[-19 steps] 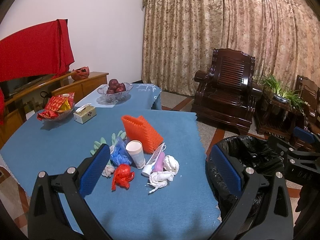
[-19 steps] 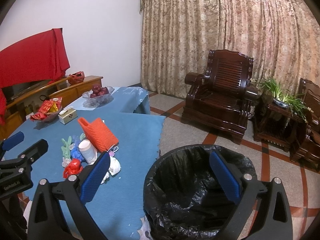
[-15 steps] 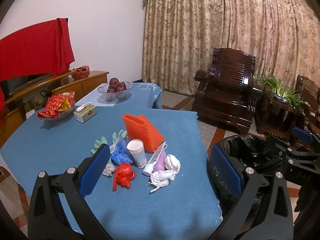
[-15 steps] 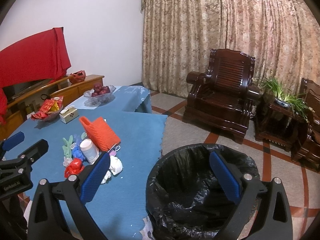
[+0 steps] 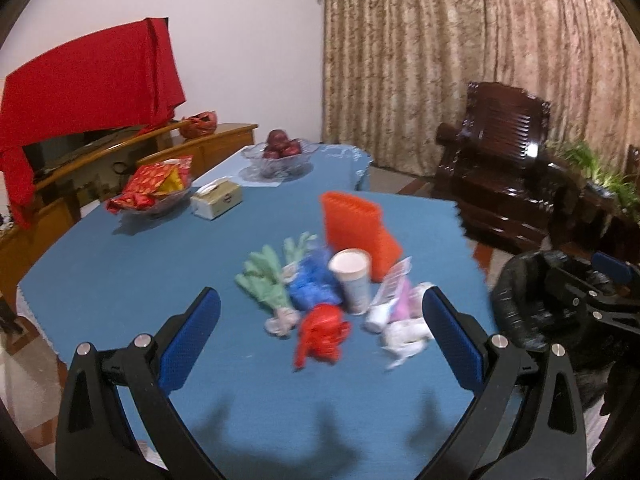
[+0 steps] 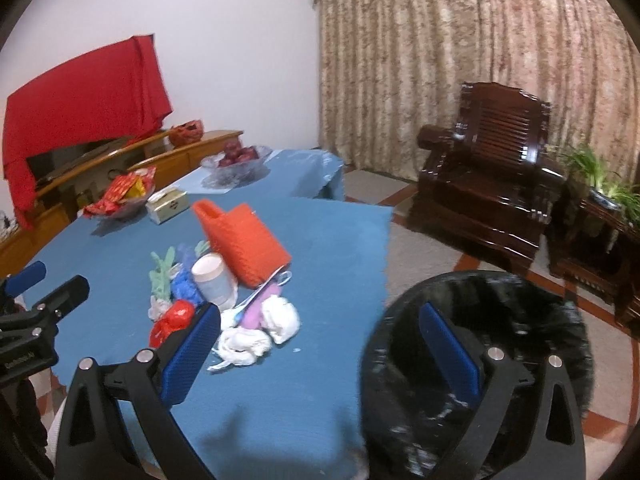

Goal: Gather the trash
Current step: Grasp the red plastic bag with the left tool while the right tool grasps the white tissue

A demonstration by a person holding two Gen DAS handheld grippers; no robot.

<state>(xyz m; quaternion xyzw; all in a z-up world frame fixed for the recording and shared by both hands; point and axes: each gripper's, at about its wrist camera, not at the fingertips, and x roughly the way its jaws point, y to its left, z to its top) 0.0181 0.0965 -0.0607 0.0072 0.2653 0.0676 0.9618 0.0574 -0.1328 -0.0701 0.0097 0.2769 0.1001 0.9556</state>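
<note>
A trash pile lies on the blue table (image 5: 120,272): a red plastic wad (image 5: 322,332), white tissues (image 5: 404,332), a paper cup (image 5: 352,280), a blue wad (image 5: 312,284), green gloves (image 5: 264,280), a pink tube (image 5: 400,304) and an orange mesh pouch (image 5: 356,228). My left gripper (image 5: 320,336) is open and empty, above the table just short of the pile. My right gripper (image 6: 320,344) is open and empty, between the pile (image 6: 240,304) and the black-lined trash bin (image 6: 480,344). The bin also shows in the left wrist view (image 5: 532,300).
A tissue box (image 5: 216,200), a dish of red packets (image 5: 152,192) and a fruit bowl (image 5: 280,156) stand at the table's far side. A wooden sideboard (image 5: 100,172) runs along the left. A dark wooden armchair (image 6: 492,184) and side table with plant (image 6: 600,220) stand beyond the bin.
Both grippers have moved forward and left toward the trash pile, which now looks larger and nearer. Both stay open and empty.
</note>
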